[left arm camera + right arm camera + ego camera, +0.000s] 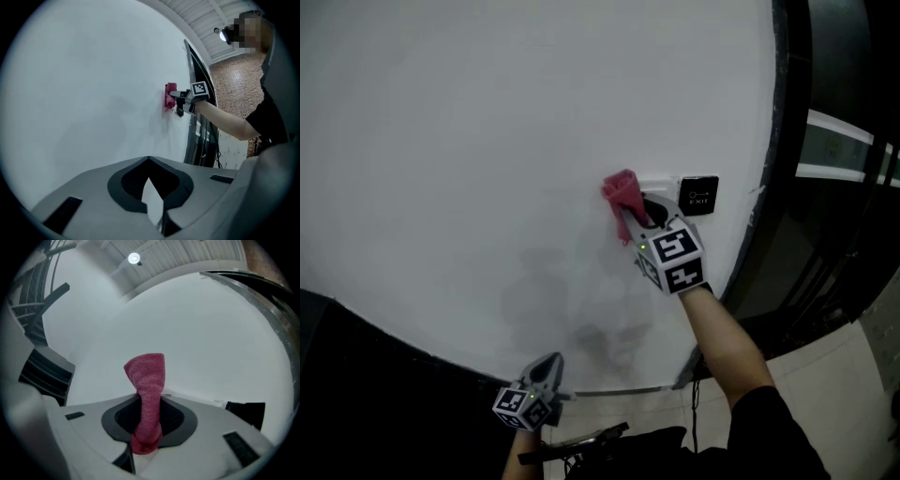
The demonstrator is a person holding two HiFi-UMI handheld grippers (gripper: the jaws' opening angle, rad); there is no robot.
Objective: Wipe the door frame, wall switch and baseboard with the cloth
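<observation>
My right gripper is clenched on the pink cloth, which stands bunched up out of the jaws with its top pressed against the white wall. Just beside the cloth, towards the door, sits a pale switch plate, and touching that plate's far side a black exit button. The dark door frame runs along the wall's edge beyond them. My left gripper hangs well below, jaws drawn together on nothing and pointing at bare wall, well apart from the cloth.
</observation>
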